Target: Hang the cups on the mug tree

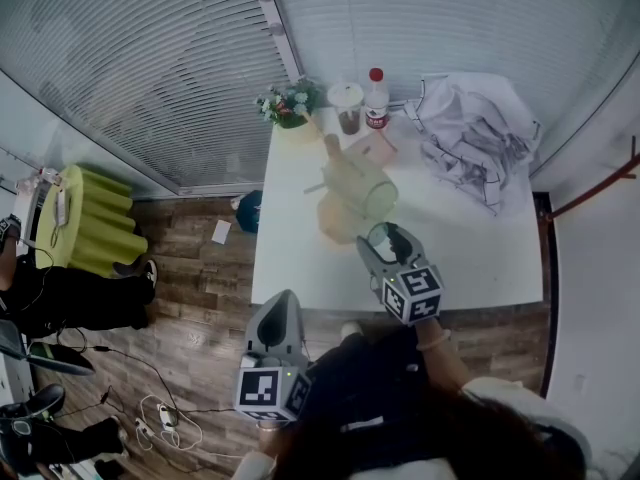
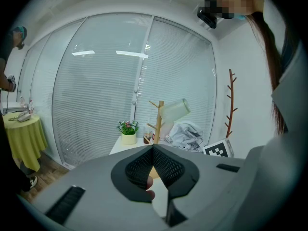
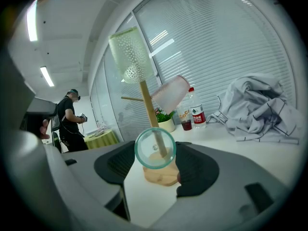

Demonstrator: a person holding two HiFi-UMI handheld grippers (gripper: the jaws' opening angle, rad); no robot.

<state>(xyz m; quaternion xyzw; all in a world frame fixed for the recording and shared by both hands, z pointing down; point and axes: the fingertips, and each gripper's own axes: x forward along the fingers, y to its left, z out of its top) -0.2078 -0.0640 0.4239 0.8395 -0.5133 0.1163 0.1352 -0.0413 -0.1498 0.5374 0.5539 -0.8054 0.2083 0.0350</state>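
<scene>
Left gripper (image 2: 153,150): jaws together, nothing between them. It hangs off the near edge of the tabletop (image 1: 470,258), with the mug tree (image 2: 159,121) well ahead of its jaws. It's probably parked there to keep the tree side free for the working hand. Right gripper (image 3: 155,150): jaws clamped on the sides of a glass cup (image 3: 144,160). The cup is held level, base toward the camera and mouth toward the tree. The trunk shows through the glass dead ahead of the jaws, and the wooden base sits just below and beyond them. The sideways hold looks chosen so the open mouth can slide over a low peg. A small dot at the cup's centre may be that peg's tip, but I can't tell if the peg is taking the cup's weight yet. Above the jaws a dotted cup (image 3: 130,52) sits upside down on the top of the tree. Above and slightly right of them a frosted cup (image 3: 169,94) hangs tilted on a side peg, so two look done and this one is in hand. Right of the jaws and well apart are a bottle (image 3: 197,112) and a crumpled cloth (image 3: 260,107), neither part of the task.
</scene>
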